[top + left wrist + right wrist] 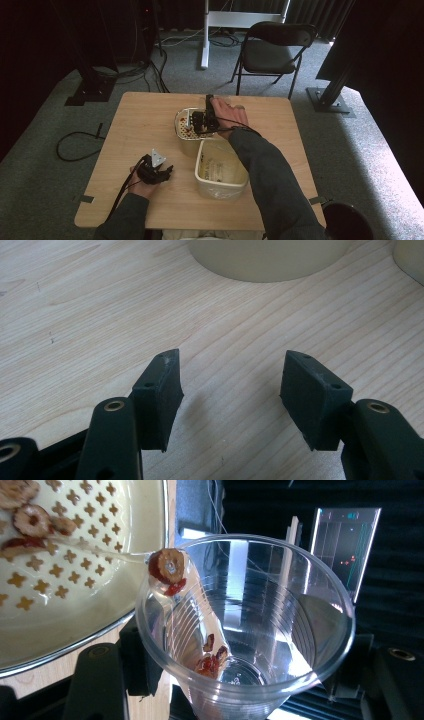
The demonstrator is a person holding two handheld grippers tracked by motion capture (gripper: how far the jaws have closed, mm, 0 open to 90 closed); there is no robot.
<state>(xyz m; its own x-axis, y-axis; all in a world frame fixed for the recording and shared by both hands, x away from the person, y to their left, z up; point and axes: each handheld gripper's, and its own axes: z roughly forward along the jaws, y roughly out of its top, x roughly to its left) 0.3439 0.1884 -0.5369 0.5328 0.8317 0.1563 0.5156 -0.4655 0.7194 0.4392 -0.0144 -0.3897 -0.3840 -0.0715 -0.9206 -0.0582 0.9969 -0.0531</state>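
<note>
High view. Wooden desk (150,125). The right gripper (206,120) is extended over a round perforated bowl (183,121) at desk centre; a cream rectangular tub (220,172) sits just beside that bowl, nearer the person. The left gripper (156,172) rests low on the desk, well apart from both containers. A folding chair (272,47) stands beyond the desk.

Left gripper view. Jaws spread apart, nothing between them, bare wood beneath; cream container bases show at the top edge.

Right gripper view. The gripper is clamped around a clear plastic cup (245,630), tilted with its rim touching the perforated bowl (90,555). One red dried-fruit slice (168,567) sits on the cup rim; a few pieces (210,660) lie at the cup bottom; more remain in the bowl.

Step, as judged: moving fruit slices between cup and bowl; direction cannot be told. The next move calls for a controlled tilt so the rim slice clears.

Writing: none legible; a lit screen in the background is too small to read.
</note>
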